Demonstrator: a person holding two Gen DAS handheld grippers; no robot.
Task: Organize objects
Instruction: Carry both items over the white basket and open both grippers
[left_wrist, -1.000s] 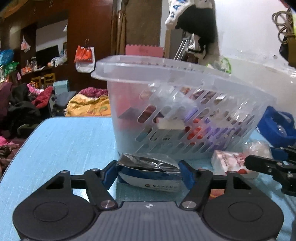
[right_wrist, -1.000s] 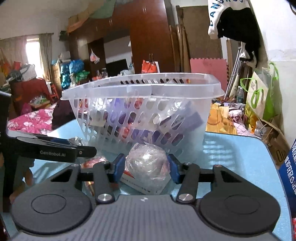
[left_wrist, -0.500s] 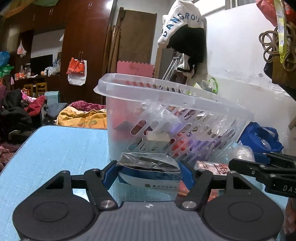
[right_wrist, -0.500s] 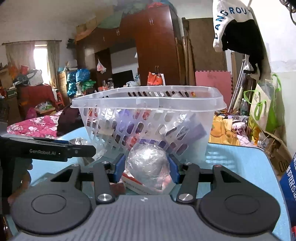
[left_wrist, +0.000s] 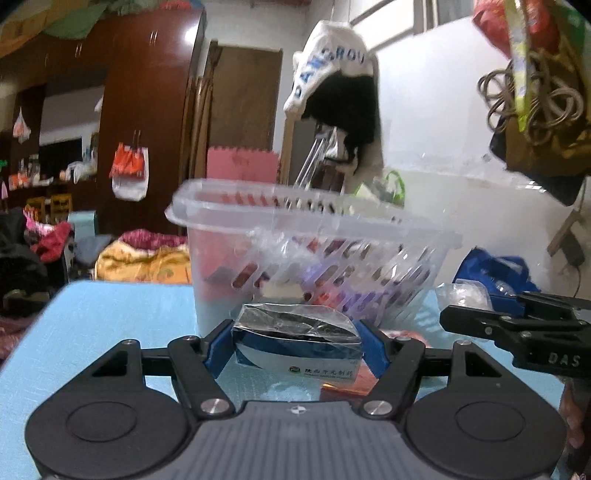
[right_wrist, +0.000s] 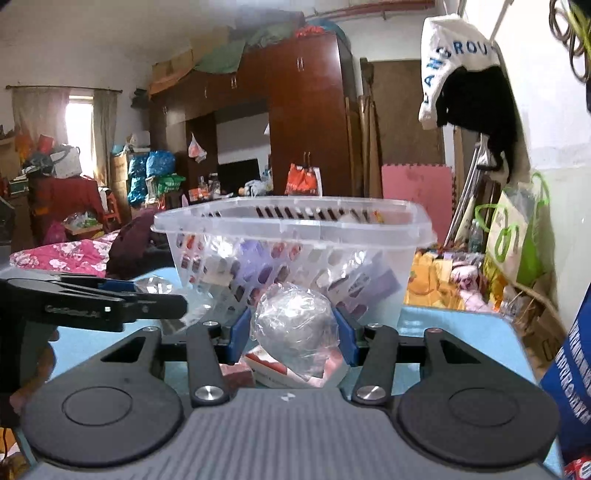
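I am holding one thing in each tool, and I think this is the carrying step: both things are going to the clear plastic basket with slotted sides (left_wrist: 314, 254).

My left tool (left_wrist: 297, 341) is squeezing a blue and white box wrapped in shiny clear film (left_wrist: 297, 345); it is sitting low in the middle of the left picture, right in front of the basket. My right tool (right_wrist: 293, 332) is squeezing a round ball bundled in crinkly clear plastic (right_wrist: 295, 325), low in the middle of the right picture.

Next, I think each tool needs to go up over the basket's wide rim, which is standing higher than both things.

The basket is already holding many packets, so room inside looks tight. The two tools are close side by side, and they could bump. Small red and white packets (right_wrist: 295, 371) are lying on the light blue worktop (left_wrist: 110, 314) under the tools. The upper part of both pictures looks open above the basket.
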